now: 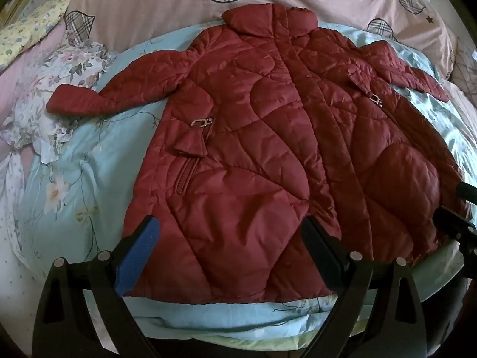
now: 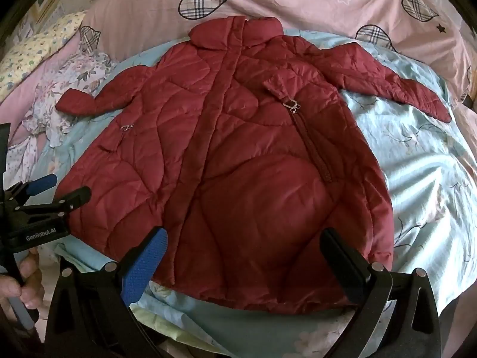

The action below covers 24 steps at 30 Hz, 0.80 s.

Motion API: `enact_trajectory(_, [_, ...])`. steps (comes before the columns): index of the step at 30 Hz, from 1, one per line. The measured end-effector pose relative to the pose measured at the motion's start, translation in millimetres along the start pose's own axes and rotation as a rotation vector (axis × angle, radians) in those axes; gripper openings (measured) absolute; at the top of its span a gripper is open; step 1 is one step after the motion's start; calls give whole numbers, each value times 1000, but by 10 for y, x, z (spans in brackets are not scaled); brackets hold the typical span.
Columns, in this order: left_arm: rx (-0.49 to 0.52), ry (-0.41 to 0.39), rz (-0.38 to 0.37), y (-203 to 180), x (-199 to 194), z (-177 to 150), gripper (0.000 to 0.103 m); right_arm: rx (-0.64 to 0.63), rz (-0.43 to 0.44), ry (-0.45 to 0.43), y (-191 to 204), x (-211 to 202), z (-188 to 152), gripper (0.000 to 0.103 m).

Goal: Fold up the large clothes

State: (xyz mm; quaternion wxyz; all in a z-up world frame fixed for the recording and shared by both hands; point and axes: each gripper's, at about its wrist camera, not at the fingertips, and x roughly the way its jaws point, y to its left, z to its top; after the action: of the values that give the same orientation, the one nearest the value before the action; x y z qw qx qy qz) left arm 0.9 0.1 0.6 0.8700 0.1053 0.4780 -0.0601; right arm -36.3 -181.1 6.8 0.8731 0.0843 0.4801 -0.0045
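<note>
A dark red quilted jacket [image 1: 253,125] lies front-up and spread flat on a light blue floral sheet [image 1: 98,149], collar at the far side, both sleeves out to the sides. My left gripper [image 1: 231,238] hangs open over the left half of the hem, with only jacket fabric seen between its fingers and nothing gripped. My right gripper [image 2: 246,256] is open too, over the right half of the jacket [image 2: 232,149] near the hem. In the right wrist view the left gripper [image 2: 50,191] shows at the left edge, held by a hand [image 2: 21,286].
A pink duvet with plaid hearts [image 1: 167,3] is bunched along the far side of the bed. A crumpled floral garment [image 1: 59,68] and a yellow floral pillow [image 1: 29,29] lie at the far left. The blue sheet [image 2: 423,161] spreads out to the right.
</note>
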Motion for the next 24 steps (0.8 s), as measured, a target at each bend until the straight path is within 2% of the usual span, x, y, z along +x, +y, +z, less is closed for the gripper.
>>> enact_trajectory(9, [7,0,6,-65,9,7,96,-2,2,-2,22,84,28,103])
enact_trajectory(24, [3,-3,-6,-45,32,-4,96,6,8,-8,11,1,21,103])
